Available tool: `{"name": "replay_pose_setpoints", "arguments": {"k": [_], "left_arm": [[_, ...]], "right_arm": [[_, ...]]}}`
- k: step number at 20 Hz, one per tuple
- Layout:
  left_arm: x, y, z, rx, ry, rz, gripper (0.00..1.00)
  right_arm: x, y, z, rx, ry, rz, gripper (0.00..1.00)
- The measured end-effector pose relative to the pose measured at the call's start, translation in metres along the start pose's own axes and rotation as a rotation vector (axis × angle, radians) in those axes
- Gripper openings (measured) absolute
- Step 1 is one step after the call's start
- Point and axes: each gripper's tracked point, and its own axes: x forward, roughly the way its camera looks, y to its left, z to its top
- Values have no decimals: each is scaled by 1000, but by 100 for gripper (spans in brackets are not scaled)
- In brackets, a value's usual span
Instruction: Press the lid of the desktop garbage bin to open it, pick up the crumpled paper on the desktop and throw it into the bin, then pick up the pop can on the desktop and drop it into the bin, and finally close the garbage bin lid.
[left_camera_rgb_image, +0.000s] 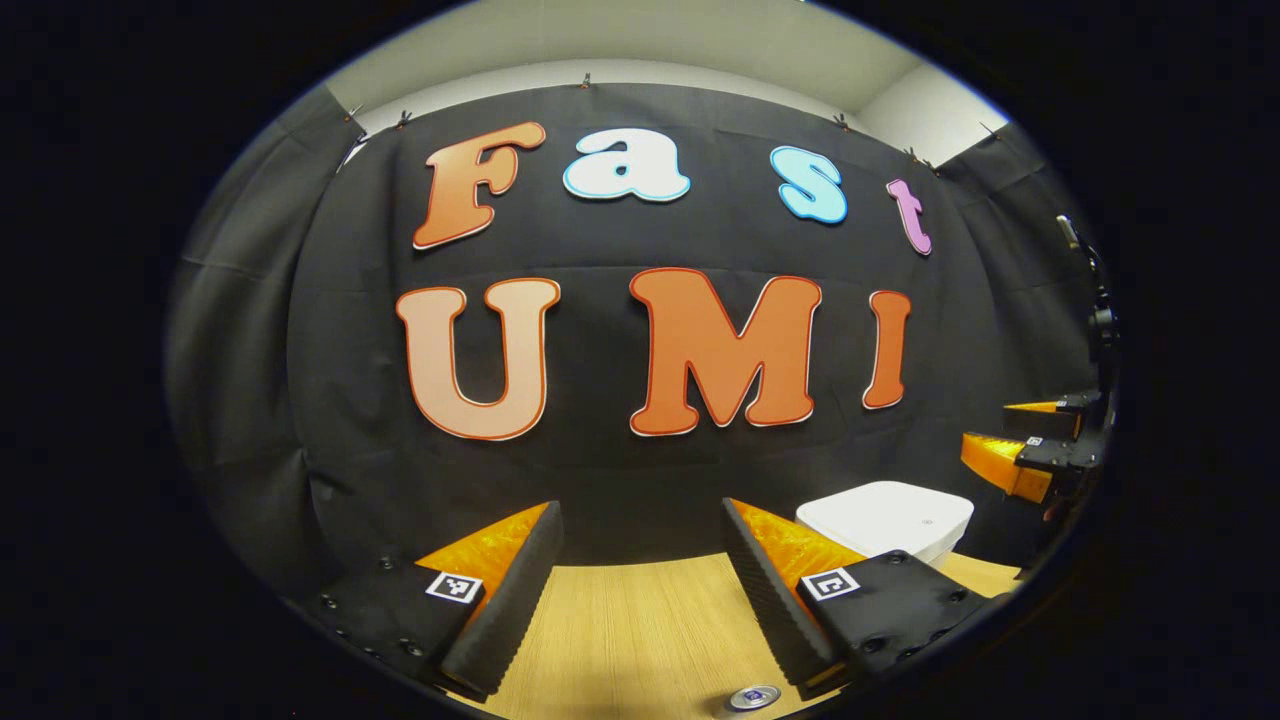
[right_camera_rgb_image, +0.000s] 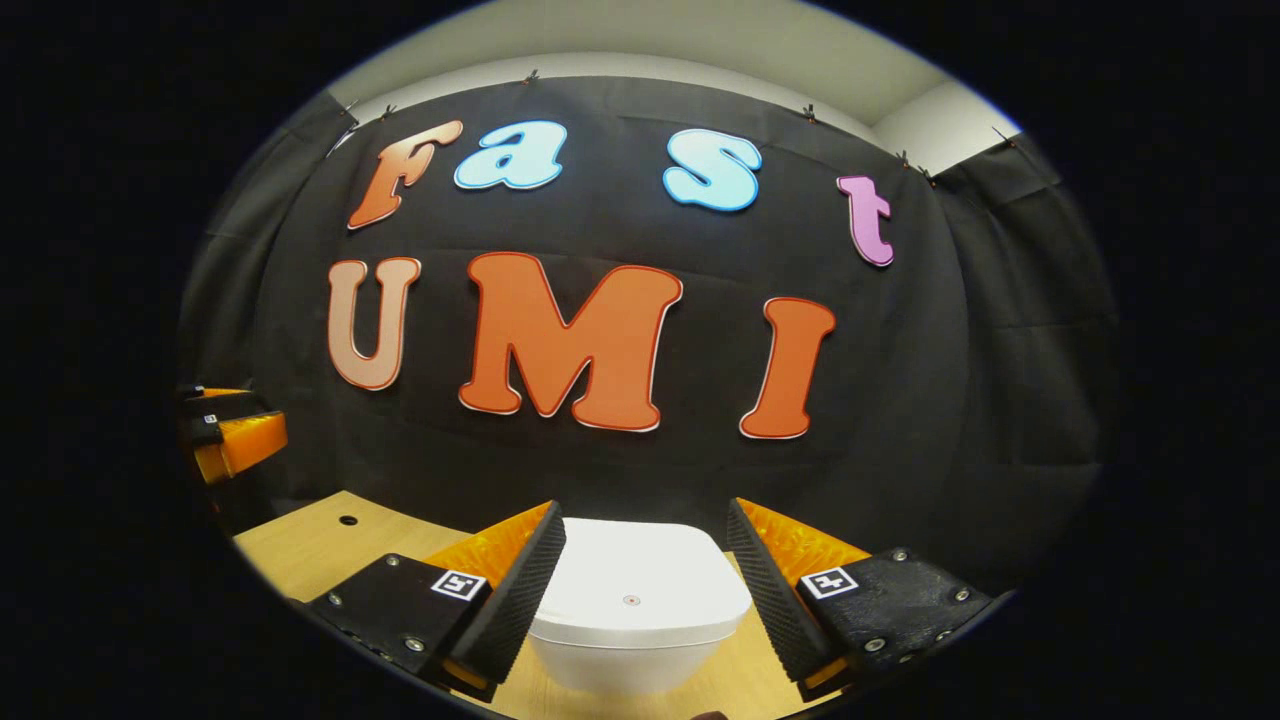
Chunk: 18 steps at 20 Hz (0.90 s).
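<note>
The desktop garbage bin (right_camera_rgb_image: 638, 610) stands on the wooden desktop (right_camera_rgb_image: 310, 545) with its white lid (right_camera_rgb_image: 640, 585) down, so nothing of its inside can be seen and its contents cannot be told. In the right gripper view the bin lies straight ahead of the right gripper (right_camera_rgb_image: 640, 590), framed between its two spread fingers with a gap on either side; the fingers touch nothing, and the gripper is released and empty. In the left gripper view the same bin (left_camera_rgb_image: 885, 520) sits off to the right, beyond and partly behind that gripper's right-hand finger, while the left gripper (left_camera_rgb_image: 640, 590) looks over bare desktop with its fingers also spread and holding nothing. The right gripper is therefore the nearer and better lined up, and the lid press, the step judged to be in hand, seems to call for it to come down on the lid. A small round metallic object (left_camera_rgb_image: 752, 697) at the bottom edge of the left gripper view may be the pop can's top, though too little shows to be sure.
</note>
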Motion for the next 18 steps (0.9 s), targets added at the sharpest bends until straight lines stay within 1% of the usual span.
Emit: {"name": "replay_pose_setpoints", "arguments": {"k": [1,3,6,11,13,18], "left_arm": [[1,1,-2,3,4,-2,100],[-3,4,-5,3,13,-4,100],[-9,9,0,8,6,-9,100],[-24,18,-2,17,9,-14,100],[-31,23,-3,19,15,-20,100],[-44,34,-19,24,43,-44,99]], "right_arm": [[0,-6,2,2,4,-17,98],[-3,-11,9,10,3,-28,99],[-7,-22,18,-14,2,-54,98],[-17,-21,29,-4,1,-71,98],[-19,-16,27,1,31,-68,98],[-21,-16,21,18,87,-102,98]]}}
